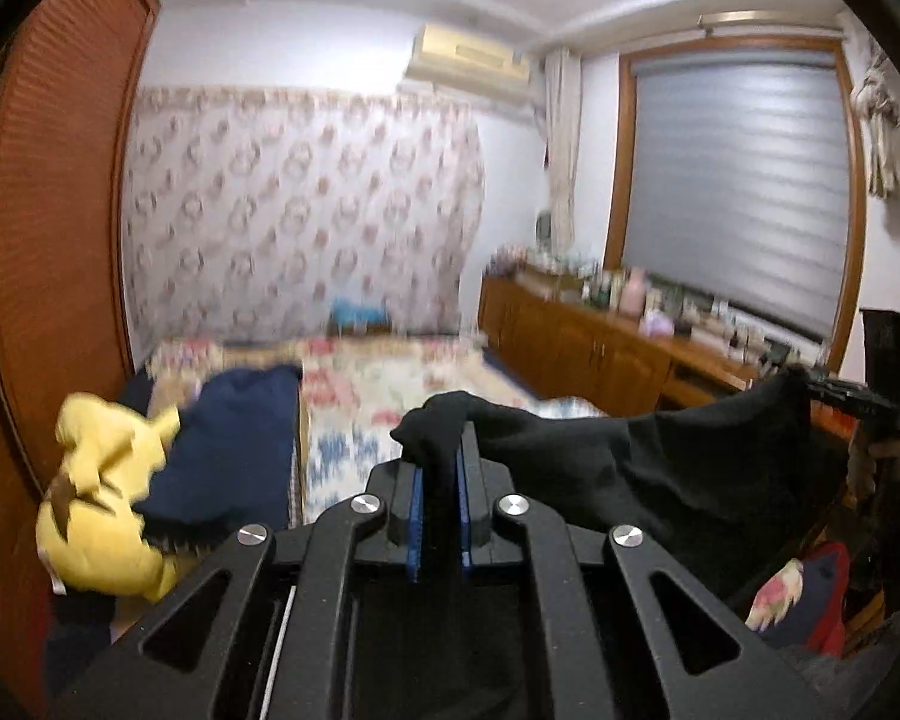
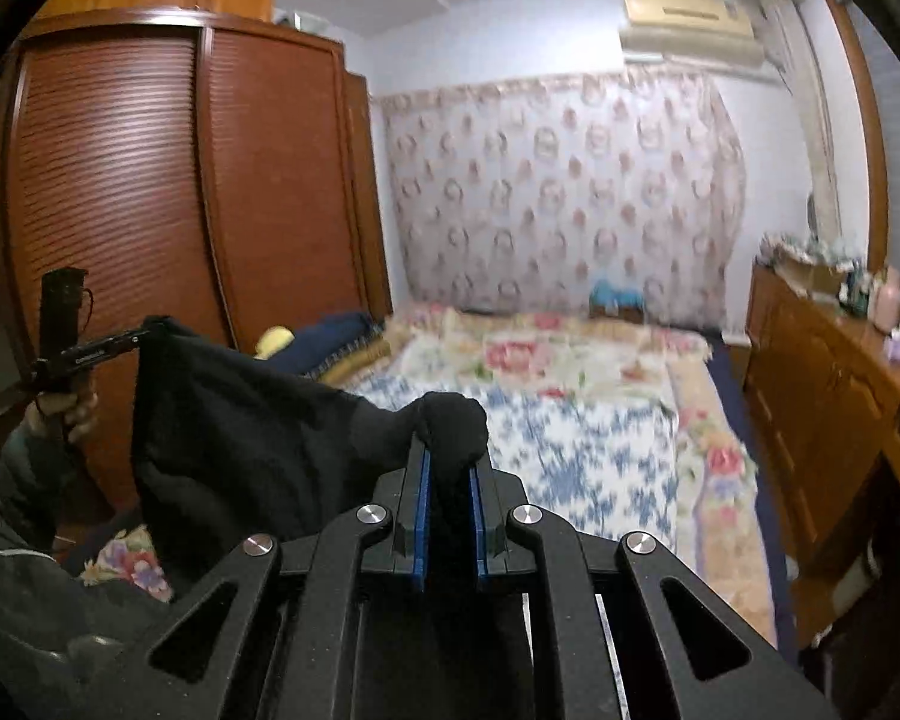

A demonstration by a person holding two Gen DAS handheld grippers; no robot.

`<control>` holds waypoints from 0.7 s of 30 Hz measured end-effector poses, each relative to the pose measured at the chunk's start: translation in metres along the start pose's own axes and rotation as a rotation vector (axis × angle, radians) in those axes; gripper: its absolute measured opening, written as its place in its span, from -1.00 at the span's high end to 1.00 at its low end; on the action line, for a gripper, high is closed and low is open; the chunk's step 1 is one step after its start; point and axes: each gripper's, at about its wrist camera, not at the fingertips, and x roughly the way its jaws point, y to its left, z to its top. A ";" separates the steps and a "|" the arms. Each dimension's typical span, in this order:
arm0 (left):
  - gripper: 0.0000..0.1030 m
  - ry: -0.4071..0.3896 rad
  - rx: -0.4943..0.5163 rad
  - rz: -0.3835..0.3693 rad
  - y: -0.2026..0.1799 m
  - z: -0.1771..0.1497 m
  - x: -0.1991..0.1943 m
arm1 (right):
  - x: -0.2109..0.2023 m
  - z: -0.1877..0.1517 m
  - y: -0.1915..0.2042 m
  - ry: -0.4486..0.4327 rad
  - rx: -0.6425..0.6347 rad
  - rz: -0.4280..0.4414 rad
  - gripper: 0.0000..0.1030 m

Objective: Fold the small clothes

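A black garment [image 1: 678, 468] hangs stretched in the air between my two grippers, above the floral bed [image 1: 390, 396]. My left gripper [image 1: 441, 450] is shut on one bunched corner of it, with the cloth pinched between the blue pads. At the right edge of the left wrist view my right gripper [image 1: 810, 384] holds the far corner. In the right wrist view my right gripper [image 2: 450, 450] is shut on a bunched corner of the black garment [image 2: 240, 438]. There my left gripper [image 2: 144, 333] grips the other corner at the left, with a hand below it.
A yellow plush toy [image 1: 102, 498] and a dark blue cloth [image 1: 234, 438] lie at the bed's left side. A brown louvred wardrobe [image 2: 168, 192] stands on the left. A wooden dresser [image 2: 840, 396] with several bottles runs along the right under the window blind [image 1: 732, 180].
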 end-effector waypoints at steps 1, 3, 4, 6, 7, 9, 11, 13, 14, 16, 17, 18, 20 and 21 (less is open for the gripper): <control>0.82 -0.026 0.005 0.002 -0.002 0.004 -0.006 | -0.007 0.006 0.002 -0.015 -0.006 0.014 0.80; 0.82 -0.074 0.012 0.007 -0.006 0.016 -0.018 | -0.018 0.019 0.005 -0.046 -0.014 0.007 0.80; 0.82 -0.094 0.017 0.011 -0.006 0.021 -0.024 | -0.023 0.026 0.007 -0.068 -0.027 0.008 0.80; 0.82 -0.131 0.018 0.019 -0.006 0.035 -0.036 | -0.034 0.040 0.009 -0.108 -0.036 0.003 0.80; 0.82 -0.149 0.020 0.020 -0.005 0.044 -0.043 | -0.040 0.049 0.010 -0.130 -0.039 0.005 0.80; 0.82 -0.181 0.031 0.030 -0.003 0.059 -0.052 | -0.051 0.063 0.013 -0.166 -0.056 0.002 0.80; 0.82 -0.205 0.038 0.038 0.000 0.070 -0.059 | -0.066 0.080 0.018 -0.204 -0.099 -0.023 0.80; 0.82 -0.233 0.054 0.050 0.001 0.084 -0.064 | -0.077 0.093 0.024 -0.225 -0.148 -0.072 0.80; 0.82 -0.250 0.062 0.057 0.000 0.090 -0.068 | -0.080 0.097 0.028 -0.232 -0.167 -0.083 0.80; 0.82 -0.284 0.074 0.070 -0.001 0.104 -0.075 | -0.092 0.110 0.029 -0.256 -0.179 -0.089 0.80; 0.82 -0.299 0.076 0.070 -0.001 0.111 -0.079 | -0.098 0.117 0.030 -0.269 -0.187 -0.096 0.80; 0.82 -0.313 0.083 0.068 -0.002 0.117 -0.083 | -0.101 0.121 0.030 -0.278 -0.192 -0.099 0.80; 0.82 -0.335 0.096 0.068 -0.003 0.127 -0.089 | -0.113 0.133 0.027 -0.301 -0.196 -0.111 0.80; 0.82 -0.343 0.105 0.064 -0.004 0.131 -0.090 | -0.116 0.137 0.027 -0.311 -0.201 -0.119 0.80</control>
